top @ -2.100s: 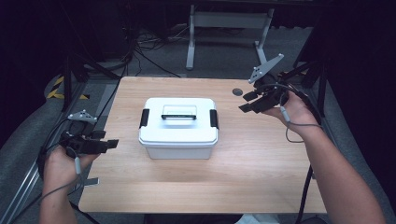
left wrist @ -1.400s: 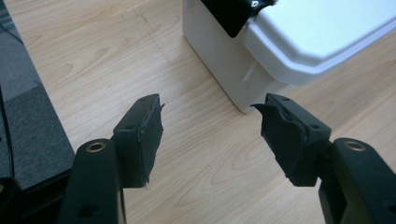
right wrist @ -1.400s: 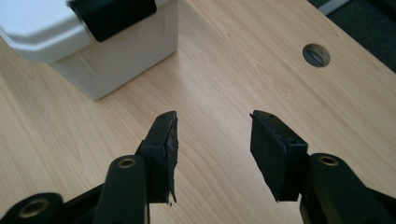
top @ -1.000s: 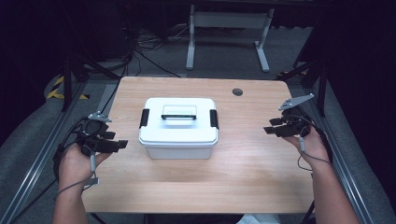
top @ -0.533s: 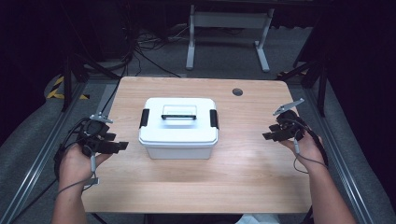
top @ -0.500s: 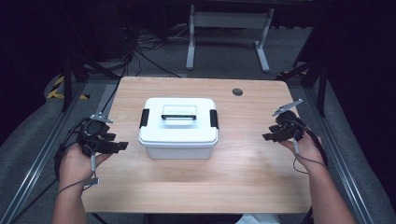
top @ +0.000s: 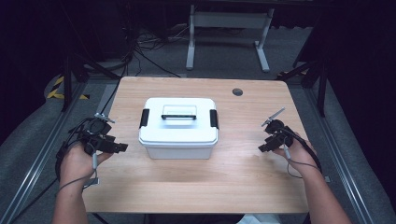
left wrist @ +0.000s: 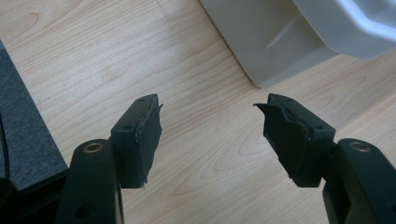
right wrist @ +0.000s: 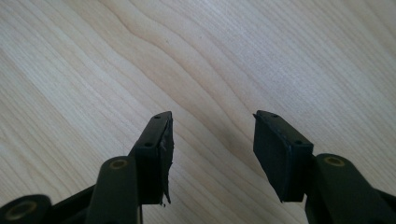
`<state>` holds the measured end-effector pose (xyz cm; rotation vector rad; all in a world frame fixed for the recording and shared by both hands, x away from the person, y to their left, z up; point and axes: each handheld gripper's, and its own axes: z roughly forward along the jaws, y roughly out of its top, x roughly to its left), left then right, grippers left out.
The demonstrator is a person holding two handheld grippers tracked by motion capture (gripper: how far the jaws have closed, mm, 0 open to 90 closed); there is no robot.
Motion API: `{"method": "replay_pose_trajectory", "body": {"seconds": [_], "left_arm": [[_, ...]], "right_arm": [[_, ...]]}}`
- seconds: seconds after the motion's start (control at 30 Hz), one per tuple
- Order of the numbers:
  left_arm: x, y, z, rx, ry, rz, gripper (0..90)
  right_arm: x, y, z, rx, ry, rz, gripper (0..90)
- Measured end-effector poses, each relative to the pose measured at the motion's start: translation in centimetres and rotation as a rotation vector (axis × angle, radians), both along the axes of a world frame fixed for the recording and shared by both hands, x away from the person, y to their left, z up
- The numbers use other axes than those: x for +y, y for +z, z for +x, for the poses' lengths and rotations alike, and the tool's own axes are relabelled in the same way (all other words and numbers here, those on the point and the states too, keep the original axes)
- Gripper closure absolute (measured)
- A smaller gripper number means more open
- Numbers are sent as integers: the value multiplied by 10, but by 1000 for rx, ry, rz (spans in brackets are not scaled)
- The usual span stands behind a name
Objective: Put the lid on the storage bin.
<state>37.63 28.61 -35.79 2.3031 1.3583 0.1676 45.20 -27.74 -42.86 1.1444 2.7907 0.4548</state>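
Note:
A white plastic box (top: 179, 127) with a lid, a dark handle and black side latches stands in the middle of the wooden table (top: 205, 186). To its left my left gripper (top: 116, 147) stands open, pointing at the box; the box's lower corner (left wrist: 275, 46) lies ahead of its empty jaws (left wrist: 212, 121). On the table's right side my right gripper (top: 262, 148) hovers low, aimed down at bare wood (right wrist: 212, 126). Its jaws have just been opening and are wide apart with nothing between them.
A round cable hole (top: 237, 92) sits near the table's far right corner. Beyond the far edge are a grey stand (top: 229, 28) and loose cables on the floor. Dark frame rails run along both sides of the table.
The right hand has come down and nearer the table's surface, drifting slightly inward. The left hand has stayed put beside the box.

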Motion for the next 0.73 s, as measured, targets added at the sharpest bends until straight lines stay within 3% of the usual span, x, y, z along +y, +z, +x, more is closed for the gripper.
{"method": "replay_pose_trajectory", "body": {"seconds": [0.33, 0.5, 0.73], "left_arm": [[0, -1, -1, 28, -11, 20, 360], [-1, -4, 0, 60, -13, 44, 351], [-2, -4, 4, 66, -6, 32, 307]], "right_arm": [[0, -8, 2, 40, -2, -32, 460], [1, -9, 1, 53, -12, -42, 456], [-3, -5, -1, 74, -40, 15, 452]]}}
